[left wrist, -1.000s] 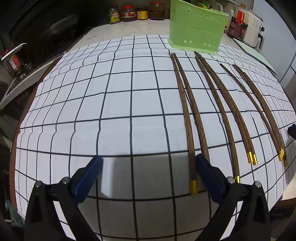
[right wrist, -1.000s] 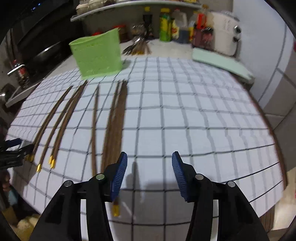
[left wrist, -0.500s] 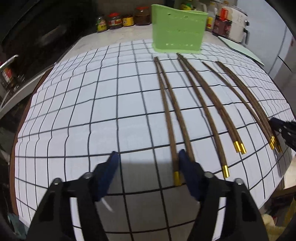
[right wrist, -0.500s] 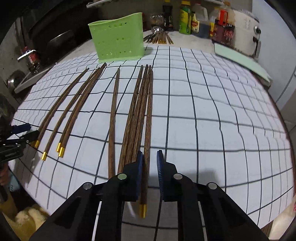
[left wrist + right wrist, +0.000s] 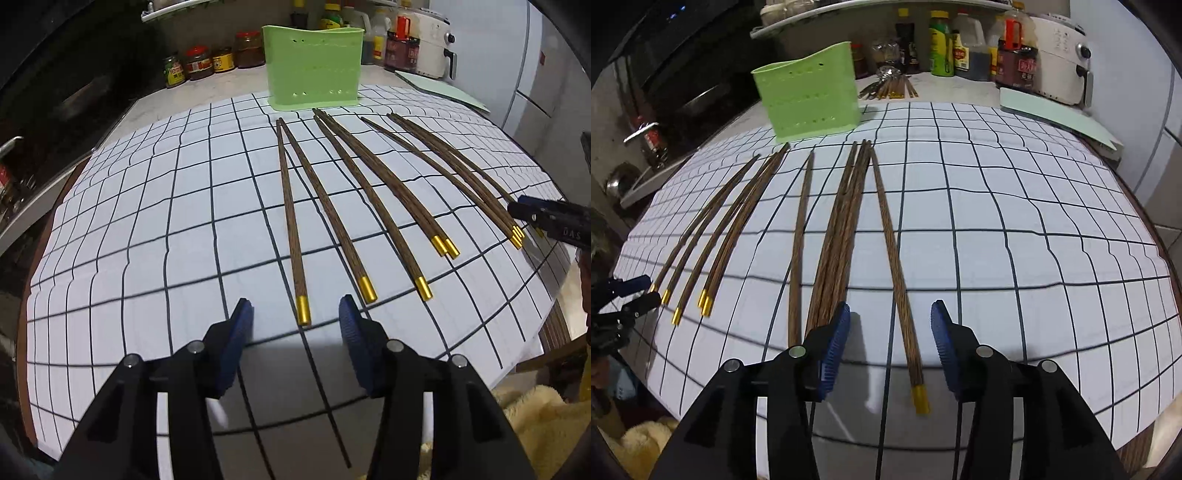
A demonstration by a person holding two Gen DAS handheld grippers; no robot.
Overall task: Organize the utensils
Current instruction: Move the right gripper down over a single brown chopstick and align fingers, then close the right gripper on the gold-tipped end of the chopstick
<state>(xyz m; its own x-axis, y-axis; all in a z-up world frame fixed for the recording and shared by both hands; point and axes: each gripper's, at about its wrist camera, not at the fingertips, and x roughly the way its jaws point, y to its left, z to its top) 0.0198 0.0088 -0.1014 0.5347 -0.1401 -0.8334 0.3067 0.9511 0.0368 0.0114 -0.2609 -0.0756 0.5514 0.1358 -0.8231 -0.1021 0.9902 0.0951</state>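
Note:
Several brown wooden chopsticks with gold ends lie side by side on a white grid cloth [image 5: 147, 229], tips toward a green perforated utensil holder [image 5: 314, 70] at the back; the holder also shows in the right wrist view [image 5: 809, 99]. My left gripper [image 5: 295, 319] is open, and the leftmost chopstick's [image 5: 293, 236] gold end lies just ahead between its jaws. My right gripper [image 5: 889, 325] is open around the rightmost chopstick [image 5: 894, 258], which lies apart from a bundle of chopsticks [image 5: 842, 236]. Each gripper shows at the edge of the other's view.
Jars [image 5: 199, 66], bottles [image 5: 940, 44] and a white appliance [image 5: 1060, 59] stand along the back counter. More utensils [image 5: 890, 86] lie behind the holder. A light green board [image 5: 1056, 118] lies at the back right. The table's front edge is close below both grippers.
My right gripper was nearly shut at the chopstick bundle and is now open, with one chopstick drawn apart to the right. My left gripper narrowed and drew back, its jaws now short of the leftmost chopstick's gold end.

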